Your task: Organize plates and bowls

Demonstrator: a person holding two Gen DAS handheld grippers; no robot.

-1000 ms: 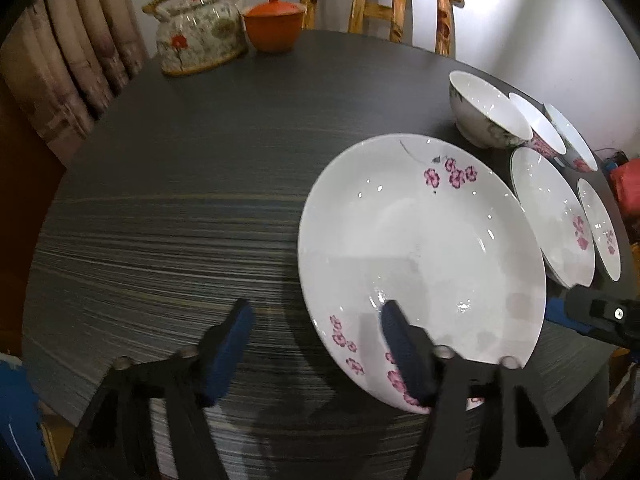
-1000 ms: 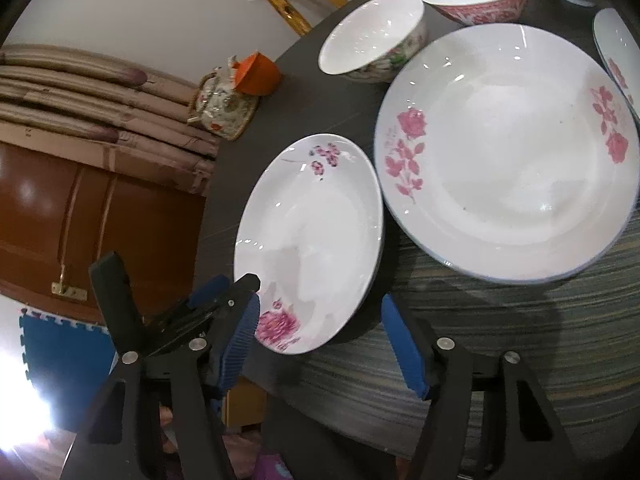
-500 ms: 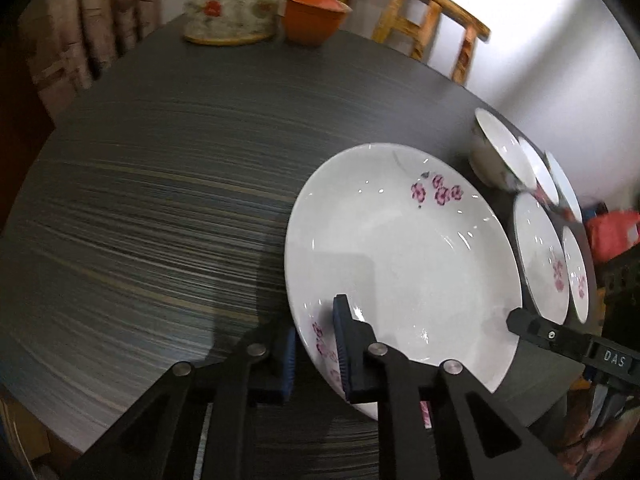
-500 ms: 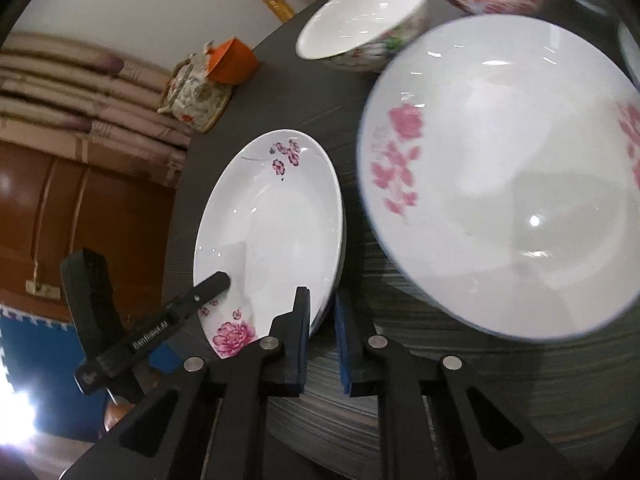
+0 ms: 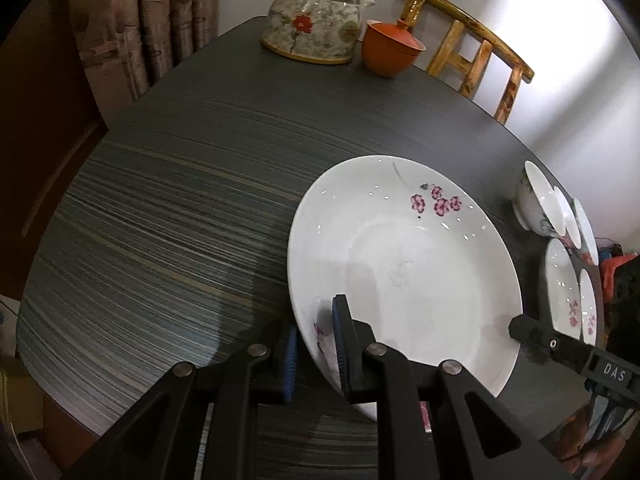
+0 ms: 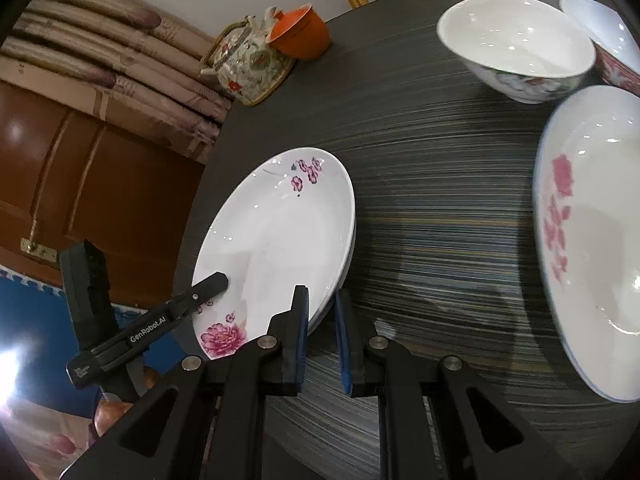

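A white plate with purple blossoms (image 5: 400, 272) lies on the dark striped table (image 5: 180, 200). My left gripper (image 5: 316, 344) is shut on its near left rim, one pad over the rim and one under it. My right gripper (image 6: 322, 320) is shut on the opposite rim of the same plate (image 6: 276, 240). Each gripper also shows in the other's view: the right gripper (image 5: 532, 332) at the plate's right edge, the left gripper (image 6: 208, 284) at its left edge. Whether the plate is off the table I cannot tell.
A large plate with pink roses (image 6: 592, 240) and two bowls (image 6: 516, 48) stand to the right. More plates (image 5: 564, 292) line the table's right edge. A floral teapot (image 5: 316, 20), an orange lidded cup (image 5: 392, 48) and a wooden chair (image 5: 472, 56) are at the far side.
Both grippers went from open to shut on the blossom plate's rim. The plate has since moved left, and the gap to the rose plate has widened.
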